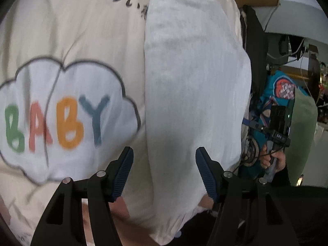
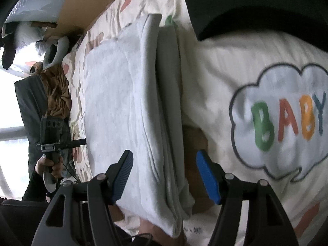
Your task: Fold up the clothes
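Item: one pale grey garment (image 2: 127,102), folded into a long flat bundle and lying on a cream bedspread (image 2: 215,71) printed with a cloud patch reading BABY (image 2: 287,123). The bundle is lying directly ahead of the right tool (image 2: 164,176), its stacked fold edges (image 2: 168,123) running away from the tool along the line of the fingers, which suggests the layers have been doubled over lengthwise and set down flat so the fold keeps its shape. Right tool: standing open, the blue pads (image 2: 207,178) well apart, one to each side of the bundle's near end, neither visibly pressing on the cloth; nothing is being gripped. Left tool (image 1: 164,174): likewise open, its dark blue pads (image 1: 123,174) spread to either side of the near part of the same garment (image 1: 194,82), the cloth passing below and between them without being pinched. From the left tool the cloud patch (image 1: 61,119) is lying off to the left, the garment straight ahead. A hand (image 1: 272,160) holding the other tool's handle is showing at the right edge of the left view; its counterpart (image 2: 51,164) is showing at the left edge of the right view. Judgement: both tools appear to be letting go of a finished fold, with the garment resting on the bed, not held.
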A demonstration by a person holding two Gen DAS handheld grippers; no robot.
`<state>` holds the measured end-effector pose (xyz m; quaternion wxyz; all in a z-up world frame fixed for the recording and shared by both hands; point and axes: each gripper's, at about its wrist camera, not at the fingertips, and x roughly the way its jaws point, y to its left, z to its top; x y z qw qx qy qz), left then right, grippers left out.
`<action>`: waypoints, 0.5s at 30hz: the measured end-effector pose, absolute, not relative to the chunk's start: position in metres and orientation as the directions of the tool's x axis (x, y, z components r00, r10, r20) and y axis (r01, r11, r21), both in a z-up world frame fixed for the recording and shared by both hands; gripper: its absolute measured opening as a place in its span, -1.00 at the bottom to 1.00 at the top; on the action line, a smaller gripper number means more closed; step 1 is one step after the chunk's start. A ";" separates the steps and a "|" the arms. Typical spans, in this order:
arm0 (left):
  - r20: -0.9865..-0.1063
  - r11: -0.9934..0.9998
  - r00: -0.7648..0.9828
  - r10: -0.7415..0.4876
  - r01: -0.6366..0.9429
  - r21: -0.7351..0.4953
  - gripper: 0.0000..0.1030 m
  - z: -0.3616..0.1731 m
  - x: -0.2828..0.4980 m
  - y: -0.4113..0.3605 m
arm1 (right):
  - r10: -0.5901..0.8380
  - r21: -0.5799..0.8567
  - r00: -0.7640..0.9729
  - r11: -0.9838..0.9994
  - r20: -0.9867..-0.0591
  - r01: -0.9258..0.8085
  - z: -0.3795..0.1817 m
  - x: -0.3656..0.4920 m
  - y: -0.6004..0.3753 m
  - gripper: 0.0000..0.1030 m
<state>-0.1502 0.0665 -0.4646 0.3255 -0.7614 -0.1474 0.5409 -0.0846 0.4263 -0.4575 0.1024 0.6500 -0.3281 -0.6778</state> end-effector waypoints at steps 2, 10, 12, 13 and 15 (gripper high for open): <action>-0.729 -0.742 0.357 0.584 -0.130 -0.658 0.23 -0.466 -0.156 0.072 | -0.567 0.585 -0.151 -0.760 -0.810 -0.283 -0.459 -0.093 0.426 0.21; -0.725 -0.730 0.316 0.612 -0.126 -0.671 0.23 -0.474 -0.174 0.080 | -0.580 0.614 -0.202 -0.736 -0.789 -0.284 -0.467 -0.115 0.428 0.21; -0.726 -0.732 0.312 0.613 -0.122 -0.670 0.23 -0.478 -0.179 0.080 | -0.584 0.624 -0.219 -0.728 -0.782 -0.285 -0.471 -0.118 0.430 0.21; -0.725 -0.731 0.310 0.616 -0.120 -0.672 0.23 -0.480 -0.181 0.081 | -0.586 0.630 -0.232 -0.721 -0.777 -0.289 -0.473 -0.120 0.431 0.21; -0.723 -0.729 0.304 0.621 -0.115 -0.675 0.23 -0.483 -0.185 0.085 | -0.590 0.642 -0.254 -0.707 -0.767 -0.297 -0.477 -0.124 0.434 0.21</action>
